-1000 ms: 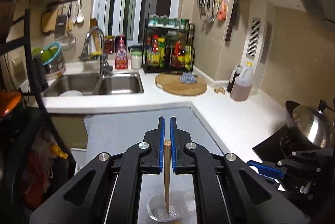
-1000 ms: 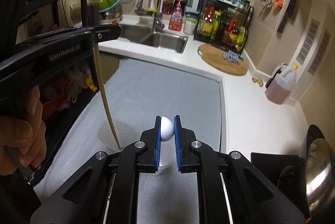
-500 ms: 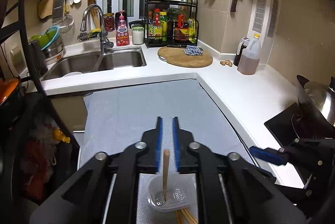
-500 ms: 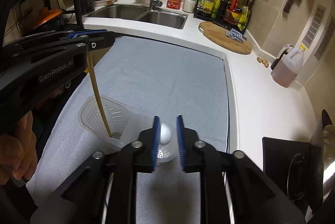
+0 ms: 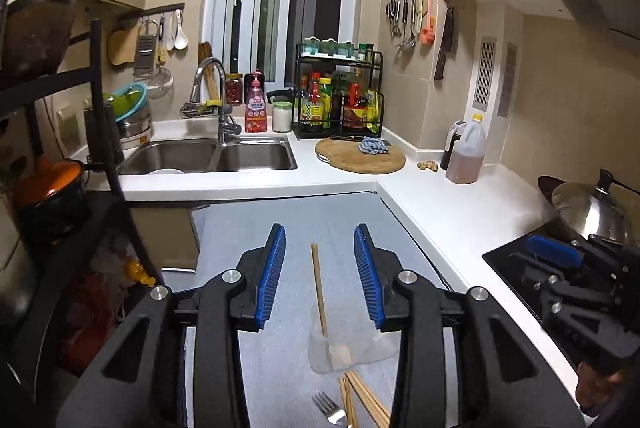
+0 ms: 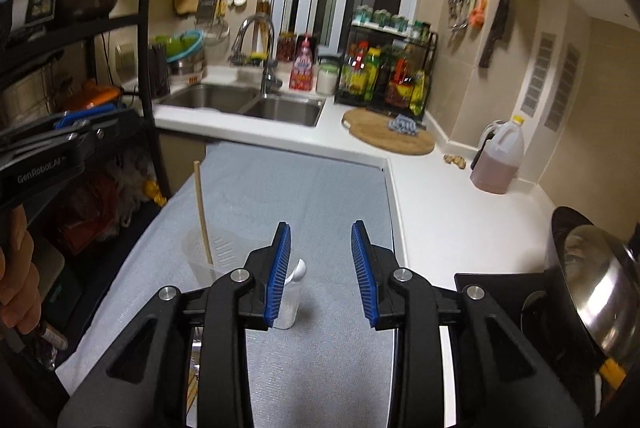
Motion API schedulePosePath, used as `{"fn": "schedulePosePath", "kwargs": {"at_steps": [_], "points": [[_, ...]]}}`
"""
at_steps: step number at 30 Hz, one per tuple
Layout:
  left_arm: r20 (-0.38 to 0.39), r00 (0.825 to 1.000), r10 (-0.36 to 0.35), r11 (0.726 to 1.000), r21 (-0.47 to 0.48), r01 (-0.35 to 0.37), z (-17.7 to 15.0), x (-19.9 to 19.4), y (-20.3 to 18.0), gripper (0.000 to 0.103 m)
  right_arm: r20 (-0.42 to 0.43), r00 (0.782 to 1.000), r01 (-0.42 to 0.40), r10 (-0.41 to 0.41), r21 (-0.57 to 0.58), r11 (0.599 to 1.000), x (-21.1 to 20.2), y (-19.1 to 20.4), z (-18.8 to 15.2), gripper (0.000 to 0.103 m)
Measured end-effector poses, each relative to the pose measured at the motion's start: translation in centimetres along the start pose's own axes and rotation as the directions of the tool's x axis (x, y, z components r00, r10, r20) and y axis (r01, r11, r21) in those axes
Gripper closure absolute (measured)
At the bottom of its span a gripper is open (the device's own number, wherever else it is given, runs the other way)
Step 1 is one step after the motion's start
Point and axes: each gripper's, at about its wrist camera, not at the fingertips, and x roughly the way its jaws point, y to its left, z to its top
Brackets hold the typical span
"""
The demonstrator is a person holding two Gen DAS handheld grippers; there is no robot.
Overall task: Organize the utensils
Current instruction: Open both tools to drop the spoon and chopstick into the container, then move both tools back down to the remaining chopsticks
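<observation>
1. Since the earlier frames, we note that both grippers have drawn back and up from the containers. The jaws of both have just been opening, and the items they held a second ago now stand free.
2. Left gripper (image 5: 320,276): released, jaws apart, nothing pressed between the pads. The chopstick (image 5: 319,290) shows in the gap between them but touches neither pad; it stands in the clear strainer cup (image 5: 352,348), leaning slightly.
3. Right gripper (image 6: 320,272): released, empty. The white spoon (image 6: 300,270) stands bowl-up in a small clear cup (image 6: 289,304), just beside and partly behind the gripper's left finger.
4. Key relation: loose chopsticks (image 5: 360,400) and a fork (image 5: 328,408) lie flat on the grey mat (image 5: 300,220), nearer the camera than the strainer cup and below the left gripper's fingers. Their long axes run roughly along the gripper's pointing direction.
5. Judgement: the left hand is the nearer to these. The next pick likely calls for dropping down and back toward them.
</observation>
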Motion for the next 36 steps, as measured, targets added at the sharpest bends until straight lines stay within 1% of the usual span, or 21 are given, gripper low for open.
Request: {"fn": "schedulePosePath", "kwargs": {"at_steps": [3, 4, 5, 6, 8, 10, 11, 13, 16, 19, 23, 26, 28, 30, 32, 36], "points": [[0.02, 1.0, 0.013, 1.0, -0.004, -0.013, -2.3, -2.4, 0.0, 0.067, 0.071, 0.997, -0.036, 0.031, 0.071, 0.997, -2.7, -0.5, -2.9, 0.07], [0.02, 1.0, 0.018, 1.0, -0.007, -0.018, -3.4, -3.1, -0.1, 0.069, 0.085, 0.996, -0.041, 0.034, 0.089, 0.995, -3.2, -0.6, -3.8, 0.073], [0.017, 1.0, 0.02, 1.0, -0.012, -0.02, -4.5, -3.5, -0.1, 0.072, 0.101, 0.994, -0.043, 0.031, 0.115, 0.992, -3.8, -0.8, -5.0, 0.074], [0.012, 1.0, 0.017, 1.0, -0.016, -0.017, -5.3, -3.7, -0.2, 0.074, 0.113, 0.993, -0.049, 0.033, 0.14, 0.989, -4.1, -0.9, -6.2, 0.074], [-0.004, 1.0, 0.019, 1.0, -0.018, -0.019, -8.0, -4.4, -0.4, 0.077, 0.126, 0.991, -0.067, 0.044, 0.179, 0.982, -4.3, -1.0, -8.5, 0.081], [-0.02, 1.0, 0.021, 0.999, -0.023, -0.022, -10.6, -4.7, -0.4, 0.079, 0.127, 0.99, -0.078, 0.053, 0.2, 0.977, -4.4, -0.8, -10.7, 0.084], [-0.031, 0.999, 0.017, 0.999, -0.033, -0.018, -11.9, -4.9, -0.4, 0.081, 0.122, 0.991, -0.082, 0.058, 0.206, 0.975, -4.3, -0.6, -11.9, 0.085], [-0.056, 0.998, -0.014, 0.998, -0.059, 0.011, -14.3, -4.9, -0.2, 0.083, 0.115, 0.99, -0.102, 0.079, 0.213, 0.972, -3.8, -0.4, -14.4, 0.086], [-0.076, 0.997, -0.029, 0.996, -0.083, 0.022, -18.0, -4.8, -0.2, 0.086, 0.055, 0.989, -0.148, 0.14, 0.209, 0.967, -2.5, 0.7, -18.2, 0.088], [-0.099, 0.994, -0.039, 0.993, -0.118, 0.027, -21.6, -4.6, -0.3, 0.086, 0.024, 0.992, -0.129, 0.127, 0.173, 0.976, -1.6, 2.1, -21.8, 0.088], [-0.164, 0.985, -0.062, 0.992, -0.118, 0.043, -25.9, -4.1, -1.5, 0.086, -0.051, 0.985, -0.156, 0.167, 0.169, 0.973, 0.2, 3.3, -25.4, 0.088], [-0.216, 0.974, -0.066, 0.994, -0.105, 0.045, -28.1, -3.4, -1.8, 0.086, -0.092, 0.978, -0.17, 0.19, 0.185, 0.968, 1.5, 3.5, -26.5, 0.086], [-0.239, 0.969, -0.059, 0.995, -0.088, 0.039, -28.9, -2.9, -2.0, 0.086, -0.115, 0.974, -0.171, 0.193, 0.179, 0.969, 2.1, 3.9, -27.1, 0.086], [-0.263, 0.963, -0.061, 0.994, -0.104, 0.035, -29.4, -2.3, -1.8, 0.086, -0.134, 0.97, -0.177, 0.204, 0.191, 0.966, 2.7, 3.8, -27.7, 0.086], [-0.275, 0.959, -0.063, 0.993, -0.117, 0.032, -29.7, -2.0, -1.5, 0.086, -0.143, 0.964, -0.191, 0.222, 0.204, 0.96, 2.9, 3.8, -28.1, 0.085], [-0.29, 0.955, -0.057, 0.993, -0.116, 0.024, -30.3, -1.7, -1.6, 0.086, -0.141, 0.963, -0.204, 0.231, 0.18, 0.962, 2.6, 4.5, -28.0, 0.085]]}}
